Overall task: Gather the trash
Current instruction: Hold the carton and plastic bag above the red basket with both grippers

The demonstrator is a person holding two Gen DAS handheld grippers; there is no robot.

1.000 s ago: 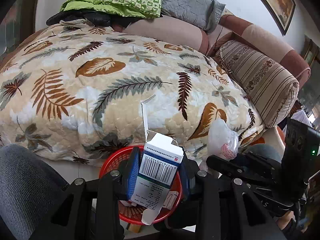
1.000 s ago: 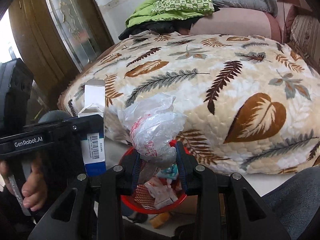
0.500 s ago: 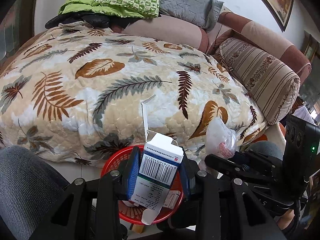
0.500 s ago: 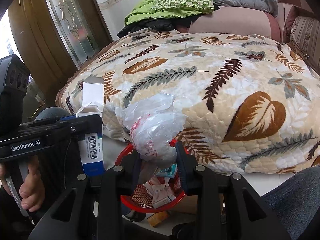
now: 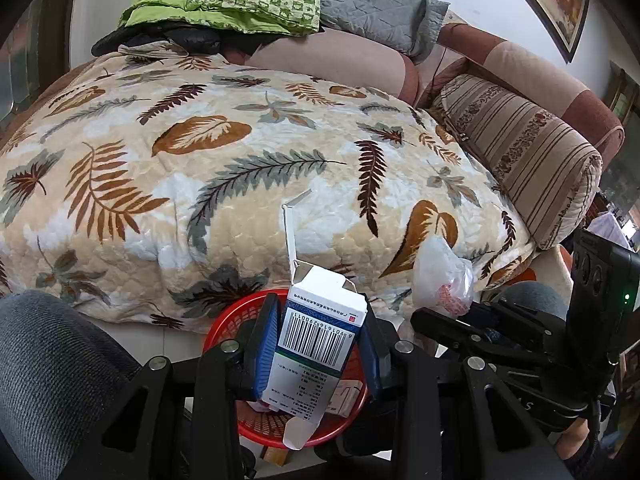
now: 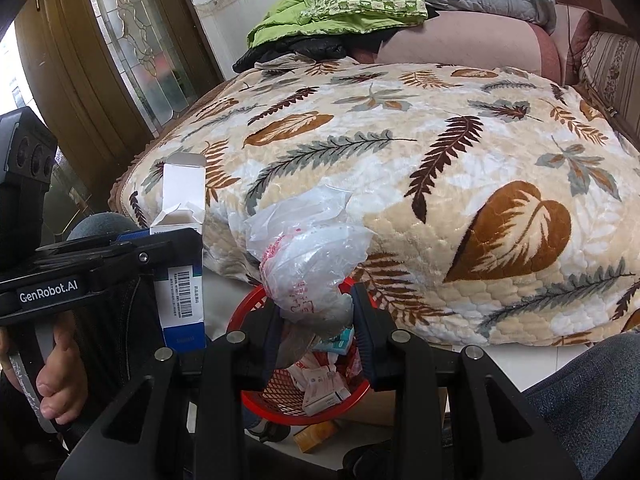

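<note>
While gripped, carton [image 5: 316,336] upright lengthwise.

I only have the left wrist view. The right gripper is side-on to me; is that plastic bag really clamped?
Observer: Yes. The right gripper is shut on the plastic bag, a finger on each side.
Operator: Is it lined up with the basket?
Observer: The red basket sits directly behind the bag.
Operator: What's already inside?
Observer: Small cartons, one teal and white.
</note>
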